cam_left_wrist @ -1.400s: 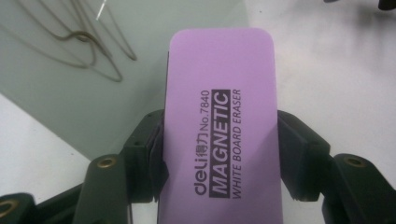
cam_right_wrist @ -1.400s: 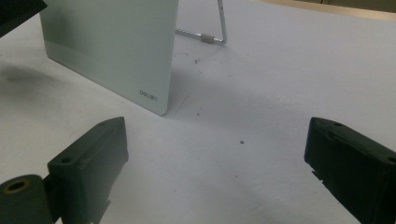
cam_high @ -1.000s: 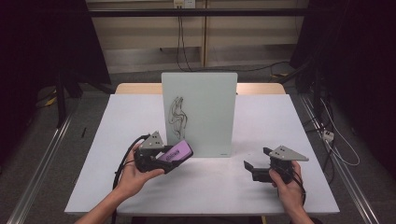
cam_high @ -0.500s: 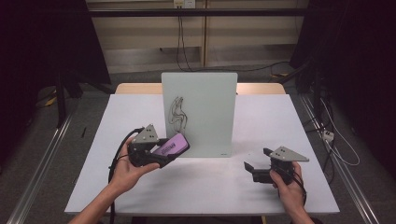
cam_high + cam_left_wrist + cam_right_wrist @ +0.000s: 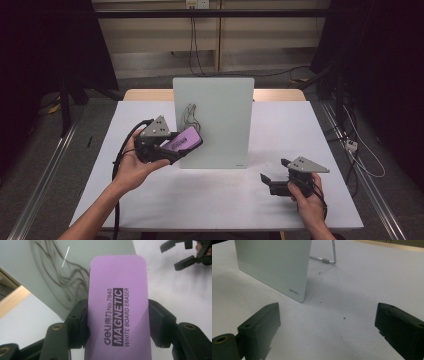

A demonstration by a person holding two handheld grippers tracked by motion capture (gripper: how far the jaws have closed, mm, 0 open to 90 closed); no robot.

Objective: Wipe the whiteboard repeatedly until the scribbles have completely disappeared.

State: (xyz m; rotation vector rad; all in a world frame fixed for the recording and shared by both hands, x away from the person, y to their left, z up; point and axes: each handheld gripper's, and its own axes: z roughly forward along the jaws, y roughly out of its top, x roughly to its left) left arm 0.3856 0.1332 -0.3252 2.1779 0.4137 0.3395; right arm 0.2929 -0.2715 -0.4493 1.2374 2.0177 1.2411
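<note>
A small white board (image 5: 214, 122) stands upright on a wire stand in the middle of the table, with dark scribbles (image 5: 191, 115) on its left part. My left gripper (image 5: 187, 142) is shut on a purple magnetic whiteboard eraser (image 5: 183, 140), lifted above the table just left of the board and below the scribbles. In the left gripper view the eraser (image 5: 117, 312) sits clamped between both jaws, with the scribbles (image 5: 66, 282) on the board behind it. My right gripper (image 5: 272, 180) rests open near the table's front right, nothing between its jaws (image 5: 327, 327).
The white table (image 5: 220, 200) has bare room in front of the board and on both sides. The board's wire stand (image 5: 329, 258) reaches back behind it. Cables trail from both grippers, and metal rails run along the floor on each side.
My left gripper has risen with the eraser and shifted a little left, now beside the scribbled part of the board. The right gripper has stayed still.
</note>
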